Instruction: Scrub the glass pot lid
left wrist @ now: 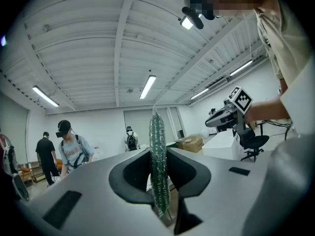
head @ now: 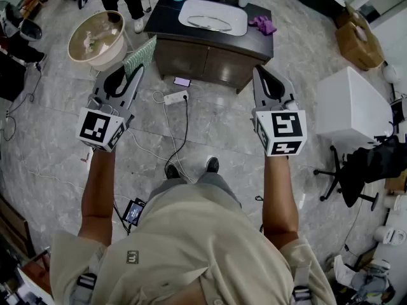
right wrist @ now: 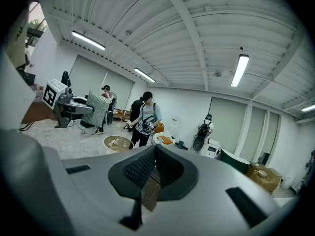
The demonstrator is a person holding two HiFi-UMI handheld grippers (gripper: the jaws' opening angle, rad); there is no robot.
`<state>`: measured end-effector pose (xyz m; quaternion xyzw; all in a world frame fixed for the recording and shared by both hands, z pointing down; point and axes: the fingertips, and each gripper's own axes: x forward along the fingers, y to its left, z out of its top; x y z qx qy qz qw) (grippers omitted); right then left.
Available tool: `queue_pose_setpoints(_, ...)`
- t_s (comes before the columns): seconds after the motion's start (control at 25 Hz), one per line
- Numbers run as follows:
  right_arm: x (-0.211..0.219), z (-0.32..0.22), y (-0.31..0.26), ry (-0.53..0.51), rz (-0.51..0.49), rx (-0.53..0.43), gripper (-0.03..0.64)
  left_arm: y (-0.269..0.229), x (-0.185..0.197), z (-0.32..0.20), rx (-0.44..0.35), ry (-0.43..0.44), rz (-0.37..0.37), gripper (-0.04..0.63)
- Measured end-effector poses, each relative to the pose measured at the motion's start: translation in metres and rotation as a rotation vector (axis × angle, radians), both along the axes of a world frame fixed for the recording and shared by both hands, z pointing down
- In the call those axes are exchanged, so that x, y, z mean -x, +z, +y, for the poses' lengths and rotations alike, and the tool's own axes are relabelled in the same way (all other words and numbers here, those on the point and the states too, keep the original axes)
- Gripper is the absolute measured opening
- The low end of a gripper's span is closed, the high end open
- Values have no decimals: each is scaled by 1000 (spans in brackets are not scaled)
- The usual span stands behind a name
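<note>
In the head view, the left gripper point(head: 130, 81) is clamped on a green scouring pad point(head: 142, 56), which sticks out past its tips. The right gripper point(head: 261, 77) is held level with it, well apart to the right, its jaws together with nothing between them. Ahead of both grippers, between their lines of reach, stands a dark cabinet point(head: 210, 59) with a white sink point(head: 234, 16). The glass pot lid point(head: 208, 23) lies inside the sink, away from both grippers. A purple cloth point(head: 262, 24) rests on the cabinet top just ahead of the right gripper, and a tan bowl point(head: 96, 38) sits ahead and left of the left gripper.

In the left gripper view, the jaws pinch the pad, which stands upright and edge-on between them. The right gripper shows off to the right.

In the right gripper view, the jaws meet and are empty. The left gripper and its pad appear far to the left.
</note>
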<state>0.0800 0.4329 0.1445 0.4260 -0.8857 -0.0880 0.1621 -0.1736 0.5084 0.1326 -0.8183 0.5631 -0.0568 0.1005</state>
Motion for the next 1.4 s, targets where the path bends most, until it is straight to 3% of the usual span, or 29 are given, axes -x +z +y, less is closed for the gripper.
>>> queue_pose_setpoints(0.44,-34,-61,12,-41,-22,11,23,7,-40,-55,-1,-36,-17,87)
queue_pose_setpoints(0.6,-47,-92,28,-55,-28,59,23,18,-55,-82,30,-54,-22,87)
queue_pose_setpoints(1.12,-104,-161,-2,-127,-89,24,28,-8,-127,-142,25,-116,-67,87)
queue_pose_setpoints(1.4,-112,-180,0,-123,-135,51,28,-20,-137,-160,28,-110,-103,87)
